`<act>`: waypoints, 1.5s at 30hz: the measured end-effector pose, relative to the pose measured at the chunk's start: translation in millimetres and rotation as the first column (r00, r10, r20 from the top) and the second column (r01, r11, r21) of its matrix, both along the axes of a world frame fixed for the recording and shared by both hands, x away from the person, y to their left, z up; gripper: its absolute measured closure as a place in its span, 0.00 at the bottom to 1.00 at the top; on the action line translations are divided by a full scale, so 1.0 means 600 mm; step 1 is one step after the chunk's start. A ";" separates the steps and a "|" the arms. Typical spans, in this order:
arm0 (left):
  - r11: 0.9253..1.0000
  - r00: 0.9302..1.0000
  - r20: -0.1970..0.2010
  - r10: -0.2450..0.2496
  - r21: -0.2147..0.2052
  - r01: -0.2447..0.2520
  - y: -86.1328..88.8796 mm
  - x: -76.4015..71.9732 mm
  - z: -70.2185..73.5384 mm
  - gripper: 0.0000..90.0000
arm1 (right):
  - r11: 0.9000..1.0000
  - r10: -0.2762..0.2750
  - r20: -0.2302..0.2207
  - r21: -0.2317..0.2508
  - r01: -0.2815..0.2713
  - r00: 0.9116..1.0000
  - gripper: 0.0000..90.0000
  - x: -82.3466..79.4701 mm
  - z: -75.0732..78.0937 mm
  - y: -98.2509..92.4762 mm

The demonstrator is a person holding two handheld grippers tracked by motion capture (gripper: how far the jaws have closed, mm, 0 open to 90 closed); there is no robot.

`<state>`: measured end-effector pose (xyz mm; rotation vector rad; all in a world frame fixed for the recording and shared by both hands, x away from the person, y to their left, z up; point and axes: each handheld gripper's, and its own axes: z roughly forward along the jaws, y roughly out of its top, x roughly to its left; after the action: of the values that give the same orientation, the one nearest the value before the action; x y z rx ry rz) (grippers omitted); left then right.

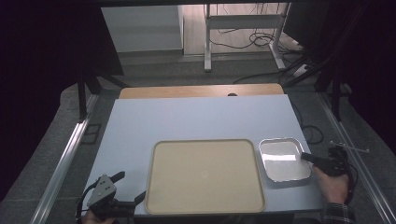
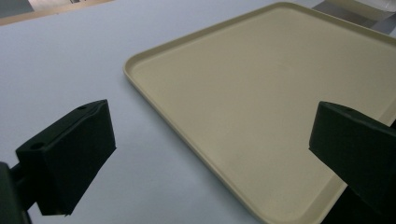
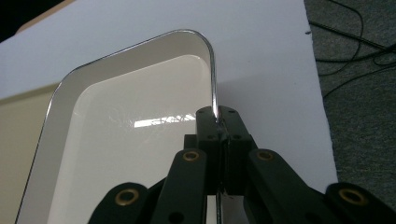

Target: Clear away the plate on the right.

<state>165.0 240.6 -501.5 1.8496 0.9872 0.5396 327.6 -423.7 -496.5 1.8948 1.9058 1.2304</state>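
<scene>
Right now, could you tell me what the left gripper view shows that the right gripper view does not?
The left gripper view shows the left gripper with its jaws wide apart over the near corner of the beige tray, nothing between them. The right gripper view shows the right gripper shut on the rim of the white metal pan, plus cables on the floor. Both share the pale table and part of each tray.
</scene>
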 end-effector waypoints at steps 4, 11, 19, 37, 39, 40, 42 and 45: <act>1.000 1.000 0.000 0.001 0.000 -0.001 0.000 0.000 0.000 0.00 | 1.000 0.001 0.005 0.019 -0.001 1.000 0.99 -0.002 0.001 -0.001; 1.000 1.000 -0.001 0.002 -0.001 -0.002 0.000 0.000 0.000 0.00 | 0.999 0.022 0.021 0.032 -0.023 1.000 0.99 -0.006 0.009 0.011; 1.000 1.000 -0.002 0.005 -0.002 -0.005 0.000 0.000 0.000 0.00 | 0.997 0.066 0.028 0.034 -0.067 0.997 0.99 -0.005 0.013 0.034; 1.000 1.000 -0.004 0.010 -0.009 -0.010 0.001 0.000 0.000 0.00 | 0.986 0.158 0.029 0.058 -0.159 0.987 0.99 0.004 0.017 0.099; 1.000 1.000 -0.004 0.009 -0.008 -0.010 0.001 0.000 0.000 0.00 | 0.985 0.163 0.029 0.059 -0.165 0.986 0.99 0.005 0.018 0.104; 1.000 1.000 -0.004 0.010 -0.009 -0.010 0.001 0.000 0.000 0.00 | 0.983 0.175 0.027 0.058 -0.177 0.984 0.99 0.007 0.018 0.114; 1.000 1.000 -0.004 0.010 -0.010 -0.010 0.002 0.000 0.000 0.00 | 0.981 0.185 0.027 0.056 -0.187 0.982 0.99 0.009 0.018 0.125; 1.000 1.000 -0.004 0.010 -0.011 -0.010 0.002 0.001 0.000 0.00 | 0.977 0.204 0.028 0.054 -0.205 0.979 0.99 0.013 0.018 0.141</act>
<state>165.3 241.7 -501.7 1.8377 1.0006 0.5361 335.6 -339.3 -485.6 1.7374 2.1194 1.3700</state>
